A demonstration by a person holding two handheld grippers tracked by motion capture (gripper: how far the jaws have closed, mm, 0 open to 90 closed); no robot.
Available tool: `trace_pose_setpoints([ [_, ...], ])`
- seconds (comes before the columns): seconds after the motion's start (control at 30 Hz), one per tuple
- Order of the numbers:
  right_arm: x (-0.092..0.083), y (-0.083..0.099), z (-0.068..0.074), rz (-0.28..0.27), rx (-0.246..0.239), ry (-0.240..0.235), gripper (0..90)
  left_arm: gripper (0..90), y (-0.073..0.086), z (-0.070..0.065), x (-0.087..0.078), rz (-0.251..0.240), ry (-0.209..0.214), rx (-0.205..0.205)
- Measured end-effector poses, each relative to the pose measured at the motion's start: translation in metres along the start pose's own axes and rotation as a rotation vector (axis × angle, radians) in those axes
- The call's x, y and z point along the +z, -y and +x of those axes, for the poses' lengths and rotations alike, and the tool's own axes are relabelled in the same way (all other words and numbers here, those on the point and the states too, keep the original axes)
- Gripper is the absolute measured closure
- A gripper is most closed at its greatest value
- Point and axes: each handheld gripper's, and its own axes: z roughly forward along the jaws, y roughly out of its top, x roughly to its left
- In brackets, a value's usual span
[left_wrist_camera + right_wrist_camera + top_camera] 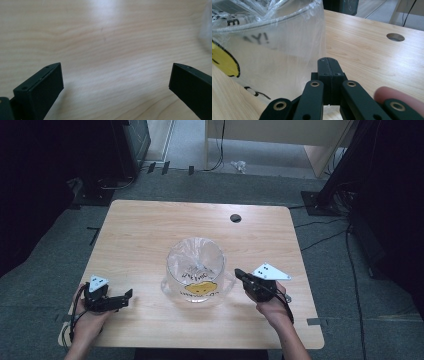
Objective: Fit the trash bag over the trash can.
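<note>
While the clear plastic bag [196,270] sits draped over a round tub near the middle of the worktop [150,227], the right gripper [239,273] rests just beside its right side, jaws clenched together on nothing. The left gripper [128,294] lies well left of it, jaws spread wide over bare wood. To take the film cleanly, I'd guess the right one should part its jaws first, then pinch a loose fold near the rim. I count one bag, one tub, two grippers.

Table [150,235]: light wood grain. Bag [195,257]: clear plastic, yellow face print, black lettering. Both grippers' jaws: black.
</note>
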Motion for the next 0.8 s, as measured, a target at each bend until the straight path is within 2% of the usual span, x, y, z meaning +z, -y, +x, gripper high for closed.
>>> trace_pose_setpoints([
  [0.17, -0.003, -0.011, -0.001, -0.004, 0.000, -0.021, 90.0, 0.0, 0.003, 0.011, -0.002, 0.016, -0.054, 0.001],
  [0.27, -0.004, -0.018, -0.001, -0.004, -0.015, -0.022, 90.0, 0.0, 0.003, 0.012, 0.000, 0.033, -0.088, 0.029],
  [0.4, -0.006, -0.029, 0.001, -0.011, -0.043, -0.030, 90.0, 0.0, 0.003, 0.012, 0.000, 0.033, -0.090, 0.026],
  [0.57, -0.007, -0.051, 0.002, -0.024, -0.064, -0.077, 90.0, 0.0, 0.003, 0.011, 0.000, 0.033, -0.094, 0.021],
  [0.7, -0.002, -0.074, 0.009, -0.042, -0.113, -0.122, 90.0, 0.0, 0.003, 0.011, 0.000, 0.034, -0.093, 0.022],
  [0.8, 0.008, -0.088, 0.018, -0.026, -0.165, -0.151, 90.0, 0.0, 0.003, 0.011, 0.000, 0.035, -0.093, 0.023],
])
